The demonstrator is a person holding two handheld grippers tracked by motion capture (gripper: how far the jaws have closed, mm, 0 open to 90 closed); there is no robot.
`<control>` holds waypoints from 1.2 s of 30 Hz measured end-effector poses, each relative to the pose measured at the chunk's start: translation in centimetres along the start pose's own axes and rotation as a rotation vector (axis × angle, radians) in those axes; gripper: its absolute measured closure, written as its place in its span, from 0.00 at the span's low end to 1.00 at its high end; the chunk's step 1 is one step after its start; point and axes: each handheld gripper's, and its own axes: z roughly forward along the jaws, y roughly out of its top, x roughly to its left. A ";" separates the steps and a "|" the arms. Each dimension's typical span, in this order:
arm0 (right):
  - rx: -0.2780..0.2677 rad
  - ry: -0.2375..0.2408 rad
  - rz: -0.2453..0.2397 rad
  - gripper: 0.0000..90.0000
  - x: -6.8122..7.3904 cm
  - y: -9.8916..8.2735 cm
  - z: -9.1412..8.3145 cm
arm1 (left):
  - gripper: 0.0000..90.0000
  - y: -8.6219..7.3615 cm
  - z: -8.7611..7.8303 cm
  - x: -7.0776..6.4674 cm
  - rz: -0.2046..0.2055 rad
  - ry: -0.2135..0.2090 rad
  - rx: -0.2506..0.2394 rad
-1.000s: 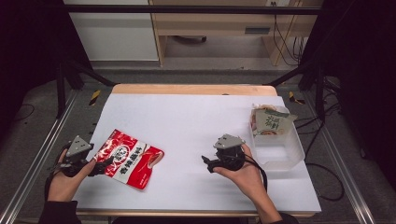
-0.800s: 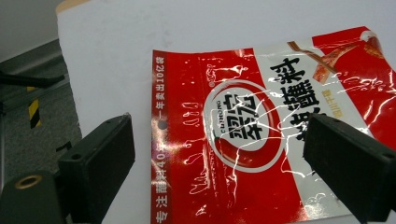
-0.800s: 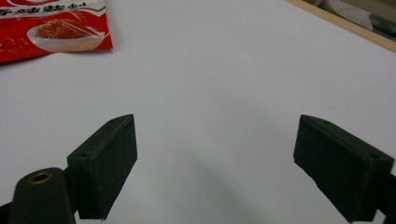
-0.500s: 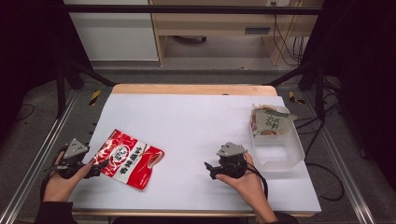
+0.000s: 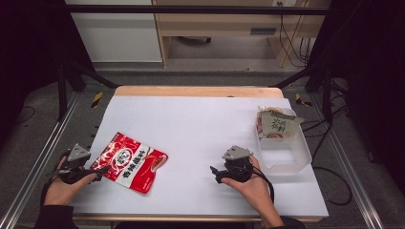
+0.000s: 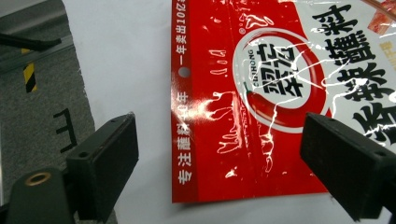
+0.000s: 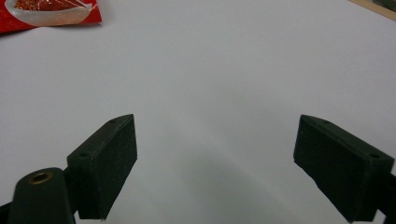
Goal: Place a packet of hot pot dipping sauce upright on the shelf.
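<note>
A red, glossy snack packet lies flat on the white table sheet at the near left. My left gripper sits at the packet's left edge, held low over the table. In the left gripper view the packet spreads between and beyond the wide-set jaws of that gripper. The jaws have just been closing a little, and their pads do not press on it. My right gripper rests open on the bare sheet at the near middle, and nothing lies between its jaws.
A clear plastic tub stands at the right with a green-and-white packet leaning in its far end. The table's metal frame rails run along both sides. A corner of the red packet shows far off in the right gripper view.
My left hand has slid slightly left and lower beside the red packet. The right hand has drawn a little toward the near edge.
</note>
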 end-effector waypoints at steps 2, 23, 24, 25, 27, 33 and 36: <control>0.003 0.004 -0.002 0.15 0.0 0.0 0.0 | 0.14 -0.2 0.0 0.0 0.003 0.000 0.008; 0.027 0.020 -0.006 0.15 0.2 -0.2 0.4 | 0.14 -1.4 0.6 0.1 -0.023 -0.047 0.058; 0.027 0.021 -0.004 0.15 0.2 -0.2 0.4 | 0.14 -1.4 0.7 0.1 -0.018 -0.049 0.061; 0.028 0.021 -0.006 0.15 0.2 -0.2 0.4 | 0.15 -1.3 0.7 0.1 -0.018 -0.047 0.061; 0.032 0.022 -0.006 0.15 0.2 -0.2 0.4 | 0.16 -1.3 0.6 0.1 -0.024 -0.053 0.056; 0.032 0.022 -0.005 0.15 0.2 -0.2 0.4 | 0.18 -1.3 0.6 -0.1 -0.029 -0.070 0.059; 0.034 0.023 -0.008 0.15 0.2 -0.2 0.4 | 0.20 -1.3 0.6 -0.1 -0.030 -0.076 0.059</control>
